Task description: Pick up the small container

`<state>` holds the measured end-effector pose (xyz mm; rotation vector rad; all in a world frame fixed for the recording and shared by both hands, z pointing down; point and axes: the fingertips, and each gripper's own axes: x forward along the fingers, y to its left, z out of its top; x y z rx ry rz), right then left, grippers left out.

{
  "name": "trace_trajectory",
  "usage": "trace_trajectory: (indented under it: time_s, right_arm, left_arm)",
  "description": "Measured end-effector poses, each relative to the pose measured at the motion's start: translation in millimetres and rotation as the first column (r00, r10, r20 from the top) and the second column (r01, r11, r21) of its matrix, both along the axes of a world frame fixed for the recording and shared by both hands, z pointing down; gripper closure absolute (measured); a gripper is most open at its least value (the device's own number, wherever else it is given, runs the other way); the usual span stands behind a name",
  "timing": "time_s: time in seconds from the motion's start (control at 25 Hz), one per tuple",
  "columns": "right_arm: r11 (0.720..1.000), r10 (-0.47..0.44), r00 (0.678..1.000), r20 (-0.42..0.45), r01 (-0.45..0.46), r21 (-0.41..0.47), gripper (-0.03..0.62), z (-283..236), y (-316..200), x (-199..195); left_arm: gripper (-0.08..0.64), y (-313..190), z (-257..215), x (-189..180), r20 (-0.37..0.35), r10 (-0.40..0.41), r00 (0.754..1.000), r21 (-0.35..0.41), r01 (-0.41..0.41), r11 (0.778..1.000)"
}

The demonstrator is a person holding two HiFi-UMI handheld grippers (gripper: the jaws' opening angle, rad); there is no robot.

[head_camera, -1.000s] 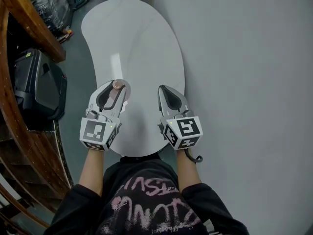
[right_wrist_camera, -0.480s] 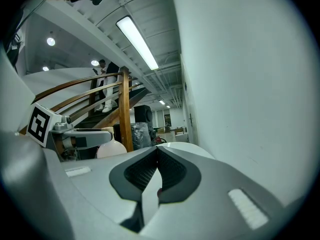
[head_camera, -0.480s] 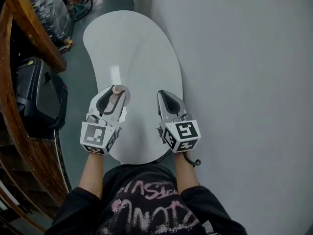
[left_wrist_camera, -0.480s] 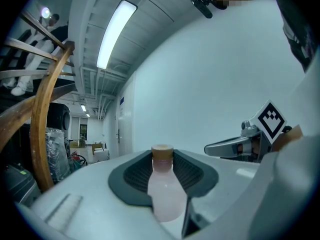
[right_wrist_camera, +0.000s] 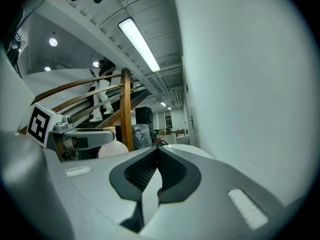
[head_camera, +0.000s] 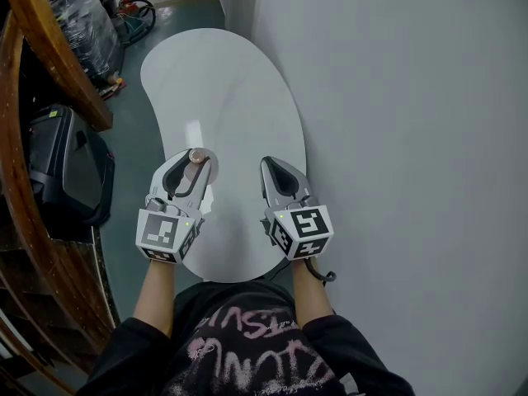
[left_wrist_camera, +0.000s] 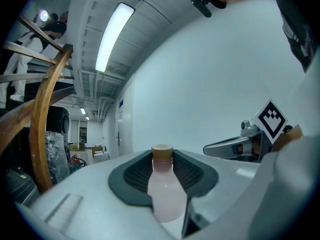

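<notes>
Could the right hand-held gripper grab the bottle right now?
Probably not cleanly. The bottle is clamped in the left hand-held gripper, whose jaws cover its sides, and the right hand-held gripper is shut beside it. Only the cap pokes out.

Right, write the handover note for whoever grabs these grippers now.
Left gripper: shut on the small container, a pink bottle with a tan cap, near the white table's left edge.
Right gripper: shut, empty, over the table beside the left one.
Done: container gripped, apparently lifted clear.
Left: probably just hold it steady.
</notes>
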<state>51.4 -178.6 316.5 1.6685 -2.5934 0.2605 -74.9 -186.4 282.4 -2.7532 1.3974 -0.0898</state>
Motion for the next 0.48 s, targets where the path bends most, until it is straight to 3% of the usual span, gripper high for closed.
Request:
trace_trajectory:
  time_s: [0.48]
  right_arm:
    - [1.000, -0.010, 1.000, -0.008, 0.010, 0.017, 0.571, -3.1, 1.2, -0.8]
  left_arm:
    - [0.425, 2.1, -4.5, 1.6, 0.001, -0.003, 1.000, 0.021, 0.003, 1.000]
